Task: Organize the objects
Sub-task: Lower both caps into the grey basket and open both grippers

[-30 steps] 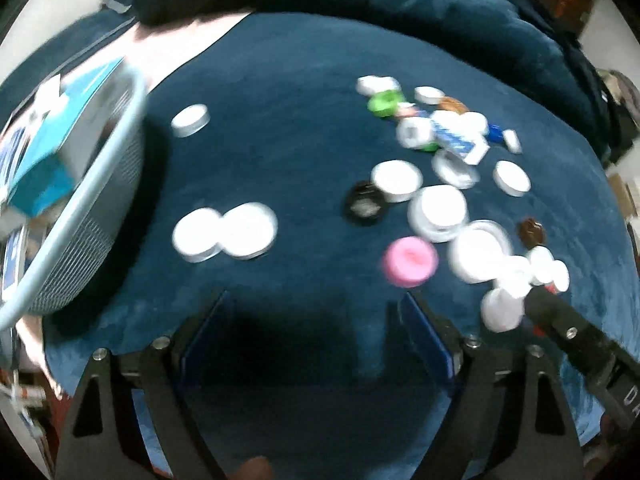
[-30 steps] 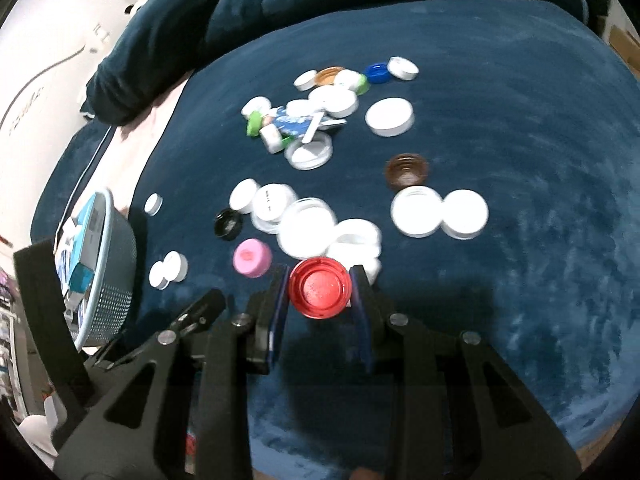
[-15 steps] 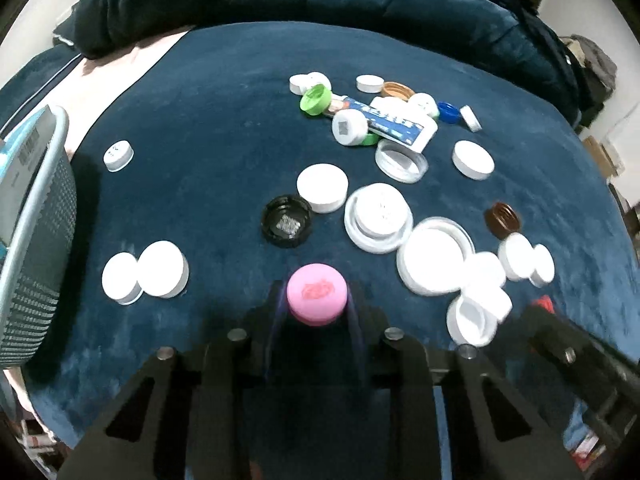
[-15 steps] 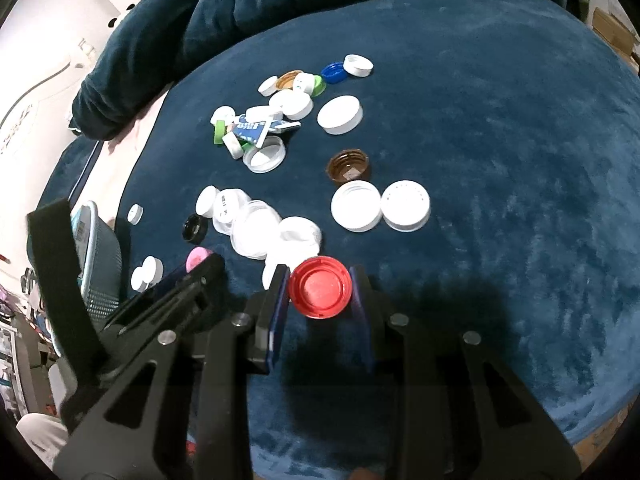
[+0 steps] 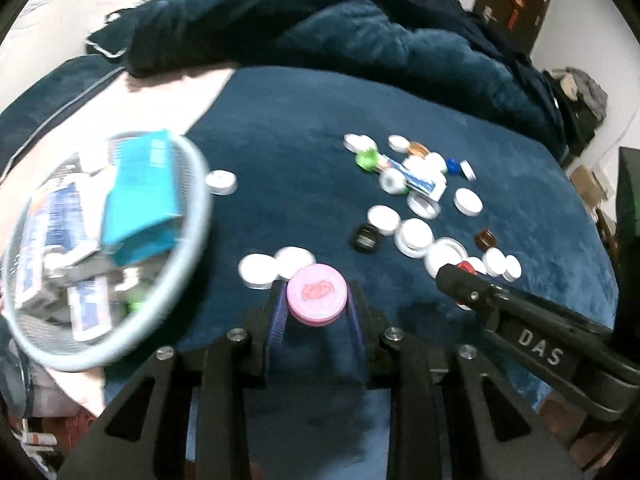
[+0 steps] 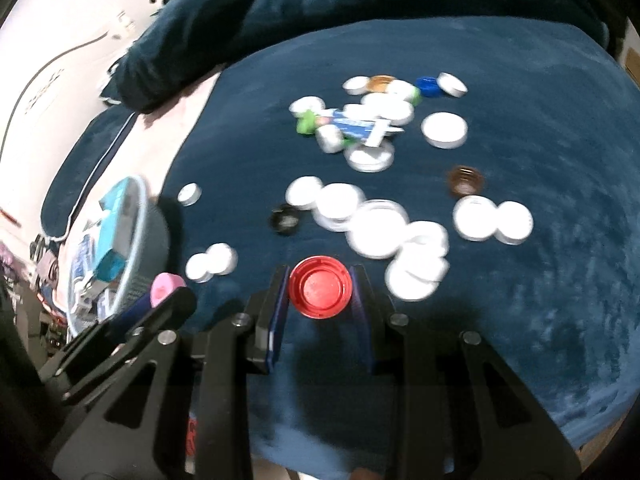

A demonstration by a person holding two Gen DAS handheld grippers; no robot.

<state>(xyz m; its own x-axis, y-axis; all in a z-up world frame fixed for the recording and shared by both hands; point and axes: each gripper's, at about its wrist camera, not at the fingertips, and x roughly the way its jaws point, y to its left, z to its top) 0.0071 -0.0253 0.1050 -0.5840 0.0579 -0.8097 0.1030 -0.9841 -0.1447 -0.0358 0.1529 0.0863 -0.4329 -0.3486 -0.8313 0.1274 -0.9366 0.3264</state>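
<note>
My left gripper [image 5: 317,307] is shut on a pink cap [image 5: 317,294] and holds it above the blue blanket [image 5: 288,152], just right of a light blue mesh basket [image 5: 192,240]. My right gripper [image 6: 320,294] is shut on a red cap [image 6: 320,291], held above the blanket. The pink cap [image 6: 165,287] and the left gripper show at the lower left of the right wrist view, next to the basket [image 6: 138,216]. Several white caps [image 6: 380,228] lie scattered on the blanket.
The basket holds blue and white boxes [image 5: 140,200]. A black cap [image 6: 285,220], a brown cap [image 6: 464,180], a green cap [image 5: 366,159], a blue cap [image 6: 427,85] and a toothpaste box [image 6: 360,126] lie among the white ones. A dark rumpled duvet [image 5: 340,28] lies behind.
My left gripper closed on the pink cap, lifted it and swung left toward the basket. My right gripper kept hold of the red cap and shifted a little.
</note>
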